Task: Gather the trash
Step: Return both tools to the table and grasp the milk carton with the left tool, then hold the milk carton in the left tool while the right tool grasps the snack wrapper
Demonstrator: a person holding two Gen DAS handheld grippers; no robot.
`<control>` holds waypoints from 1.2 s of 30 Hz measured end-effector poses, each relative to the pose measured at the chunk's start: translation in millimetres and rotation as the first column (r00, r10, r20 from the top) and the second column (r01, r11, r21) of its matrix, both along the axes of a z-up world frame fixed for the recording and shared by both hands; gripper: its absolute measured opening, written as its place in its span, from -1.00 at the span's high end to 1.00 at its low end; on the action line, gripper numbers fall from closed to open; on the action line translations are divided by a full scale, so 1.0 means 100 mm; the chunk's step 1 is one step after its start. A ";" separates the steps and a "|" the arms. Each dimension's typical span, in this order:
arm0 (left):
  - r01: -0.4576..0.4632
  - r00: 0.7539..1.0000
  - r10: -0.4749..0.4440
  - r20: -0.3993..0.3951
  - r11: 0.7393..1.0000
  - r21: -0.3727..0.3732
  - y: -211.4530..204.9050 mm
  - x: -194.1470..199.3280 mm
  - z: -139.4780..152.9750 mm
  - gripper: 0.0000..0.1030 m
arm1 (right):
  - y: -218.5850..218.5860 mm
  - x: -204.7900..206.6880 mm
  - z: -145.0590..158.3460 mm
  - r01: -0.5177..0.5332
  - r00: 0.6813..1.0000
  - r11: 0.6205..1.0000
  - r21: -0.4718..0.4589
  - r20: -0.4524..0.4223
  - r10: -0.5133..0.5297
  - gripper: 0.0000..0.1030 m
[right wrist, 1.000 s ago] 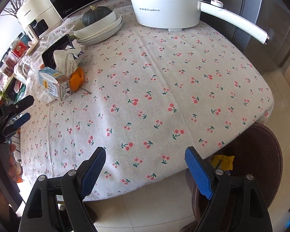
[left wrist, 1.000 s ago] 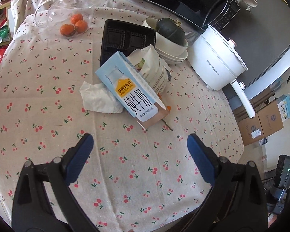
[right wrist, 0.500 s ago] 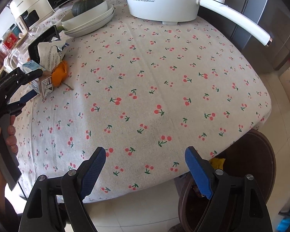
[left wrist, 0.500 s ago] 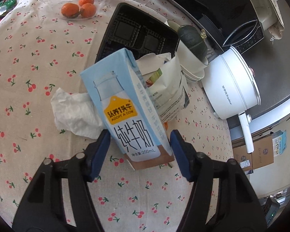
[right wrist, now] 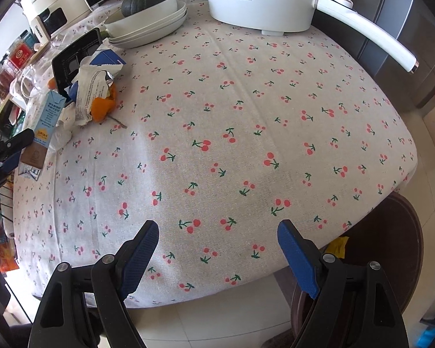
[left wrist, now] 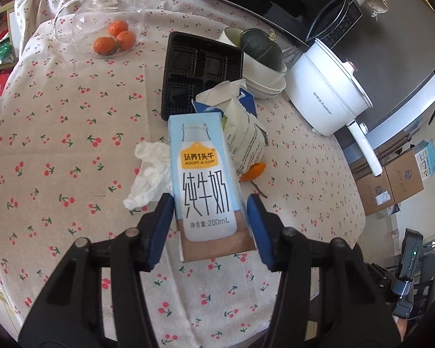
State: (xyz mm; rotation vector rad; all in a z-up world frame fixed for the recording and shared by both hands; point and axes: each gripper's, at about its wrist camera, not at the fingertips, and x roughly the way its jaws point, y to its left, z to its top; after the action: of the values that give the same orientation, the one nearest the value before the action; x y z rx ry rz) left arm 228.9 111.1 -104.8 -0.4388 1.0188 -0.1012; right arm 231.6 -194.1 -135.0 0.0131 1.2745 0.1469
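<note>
The left claw (left wrist: 210, 226) grips the milk carton (left wrist: 206, 185) by its lower end — blue pads pressed to both sides, the carton lifted clear of the table (left wrist: 72, 133). A crumpled tissue (left wrist: 152, 174) lies at nine o'clock of it, a torn wrapper (left wrist: 243, 133) at one o'clock. The right claw (right wrist: 217, 249) hangs wide open over the table edge — holding nothing.

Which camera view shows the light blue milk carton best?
The left wrist view: the light blue milk carton fills the centre, front label readable, between the left gripper's fingers. The right wrist view shows only its narrow side, small, at the left edge.
</note>
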 end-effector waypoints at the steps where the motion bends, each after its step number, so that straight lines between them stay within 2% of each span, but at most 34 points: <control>1: 0.009 1.000 -0.009 0.001 1.000 0.013 0.03 -0.05 0.04 -0.04 | 0.03 -0.01 0.00 0.000 1.000 1.000 0.007 0.002 0.000 -0.66; 6: 0.031 0.999 -0.033 0.031 0.997 0.071 0.21 -0.25 0.21 -0.01 | 0.25 -0.02 0.01 -0.026 1.000 0.999 0.026 0.008 0.026 -0.66; 9: 0.046 0.998 -0.053 0.041 0.985 0.169 0.29 -0.34 0.27 -0.01 | 0.40 0.03 0.02 -0.042 0.999 0.999 0.034 0.005 0.042 -0.66; 12: 0.082 0.997 -0.083 -0.007 0.961 0.265 0.33 -0.38 0.21 -0.01 | 0.52 0.12 0.01 -0.053 0.999 0.998 0.038 0.015 0.052 -0.66; 17: 0.146 0.981 -0.112 -0.155 0.962 0.229 0.48 -0.36 -0.13 -0.02 | 0.71 0.25 -0.07 -0.044 0.999 0.997 0.066 -0.003 0.044 -0.66; 21: 0.171 0.971 -0.117 -0.210 0.950 0.260 0.47 -0.31 -0.32 -0.03 | 0.85 0.33 -0.10 -0.052 0.999 0.996 0.079 -0.007 0.052 -0.66; 22: 0.176 0.967 -0.118 -0.226 0.951 0.255 0.46 -0.30 -0.36 -0.10 | 0.89 0.35 -0.10 -0.056 0.998 0.995 0.081 -0.004 0.056 -0.66; 25: 0.177 0.955 -0.103 -0.279 0.952 0.252 0.45 -0.27 -0.48 -0.11 | 1.00 0.43 -0.07 -0.064 0.998 0.994 0.084 0.008 0.064 -0.66; 27: 0.168 0.958 -0.098 -0.270 0.954 0.250 0.45 -0.25 -0.48 -0.08 | 1.06 0.52 -0.03 -0.064 0.998 0.994 0.094 0.027 0.062 -0.66; 32: 0.092 0.988 -0.054 -0.144 0.960 0.265 0.48 -0.22 -0.16 -0.03 | 1.21 0.75 0.07 -0.078 0.993 0.983 0.166 0.105 0.061 -0.66; 36: 0.046 0.997 -0.028 -0.070 0.961 0.271 0.52 -0.23 0.04 -0.02 | 1.39 0.91 0.10 -0.092 0.986 0.982 0.164 0.151 0.067 -0.66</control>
State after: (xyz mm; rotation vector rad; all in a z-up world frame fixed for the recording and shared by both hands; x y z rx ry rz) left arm 205.6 163.1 -101.2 -0.1722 1.0879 0.0212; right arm 323.1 -54.9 -125.2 0.0970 1.1146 0.3208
